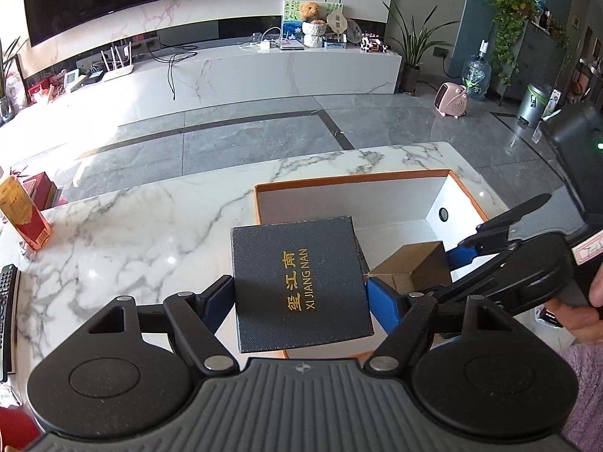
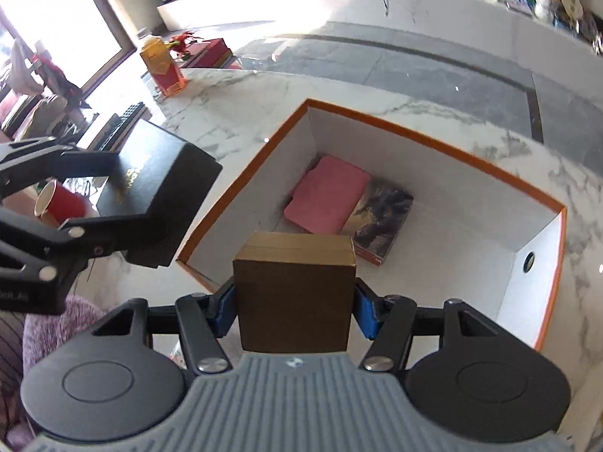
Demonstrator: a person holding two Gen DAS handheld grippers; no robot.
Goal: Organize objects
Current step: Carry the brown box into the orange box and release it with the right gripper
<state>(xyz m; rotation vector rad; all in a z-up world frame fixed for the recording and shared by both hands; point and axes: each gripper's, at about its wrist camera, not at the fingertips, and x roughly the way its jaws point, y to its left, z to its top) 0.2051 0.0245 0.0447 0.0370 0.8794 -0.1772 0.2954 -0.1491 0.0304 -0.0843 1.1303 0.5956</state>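
Note:
My left gripper (image 1: 299, 293) is shut on a black box (image 1: 301, 282) with gold lettering, held above the near left edge of the orange-rimmed white box (image 1: 350, 180). My right gripper (image 2: 296, 307) is shut on a brown cardboard box (image 2: 296, 290), held over the white box's (image 2: 433, 139) near edge. From the right wrist view the black box (image 2: 166, 196) hangs to the left, outside the rim. Inside the white box lie a pink flat item (image 2: 328, 194) and a dark printed box (image 2: 384, 218). In the left wrist view the brown box (image 1: 414, 263) and right gripper (image 1: 410, 267) show at right.
The white box stands on a marble table (image 1: 132, 233). A red and yellow carton (image 1: 22, 211) stands at the table's far left corner, a remote control (image 1: 7, 301) lies by the left edge. A red paper cup (image 2: 60, 203) sits low at left. A hand (image 1: 588, 309) grips the right tool.

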